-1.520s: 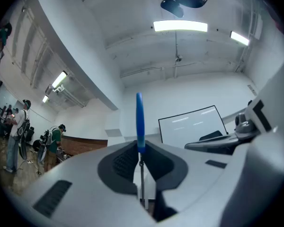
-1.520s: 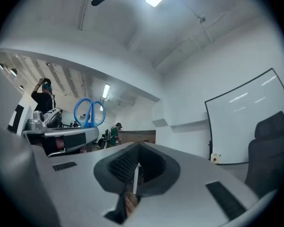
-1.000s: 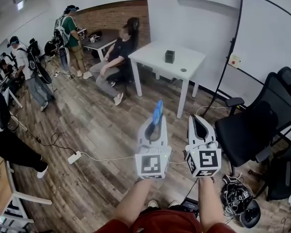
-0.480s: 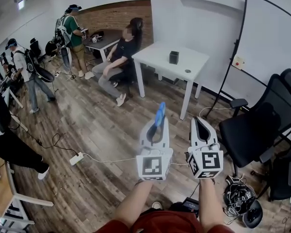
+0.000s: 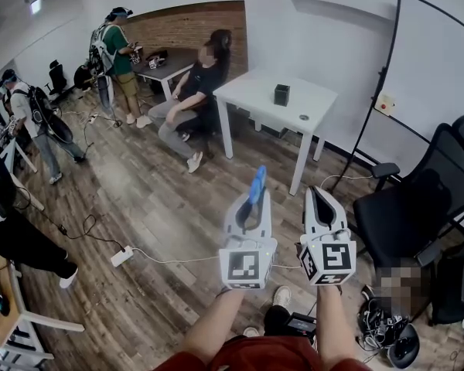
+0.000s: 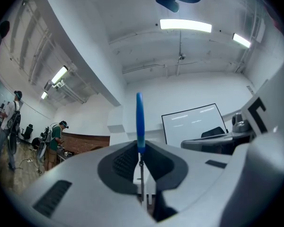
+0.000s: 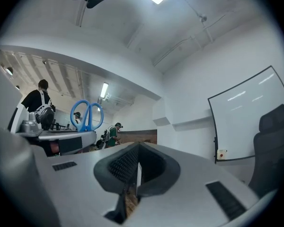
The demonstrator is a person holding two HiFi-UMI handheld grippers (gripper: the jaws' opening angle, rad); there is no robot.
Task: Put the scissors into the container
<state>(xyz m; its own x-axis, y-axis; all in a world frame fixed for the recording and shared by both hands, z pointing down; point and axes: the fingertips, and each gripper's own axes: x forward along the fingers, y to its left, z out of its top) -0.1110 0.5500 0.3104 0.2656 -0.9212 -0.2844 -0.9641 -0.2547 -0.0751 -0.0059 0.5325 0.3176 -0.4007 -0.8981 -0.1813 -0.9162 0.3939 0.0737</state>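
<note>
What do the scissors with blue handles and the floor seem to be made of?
Scissors with blue handles: the handles look like smooth, evenly coloured blue plastic; the thin grey blades below them look like metal, probably steel.
Brown plank floor: visible grain and seams between boards, so wood or wood-look laminate; I cannot tell which.

1. The room is bright. Long ceiling lights [image 6: 185, 26] shine white from above.
2. The whiteboard [image 6: 191, 124] has pale streaks of glare.
3. The left gripper view and the right gripper view bulge like a fishbowl, with black corners.
4. The left claw [image 6: 141, 148] looks soft up close; the scissors [image 6: 139, 117] look sharper.
5. Shadows on the floor [image 5: 155, 207] are faint.
</note>
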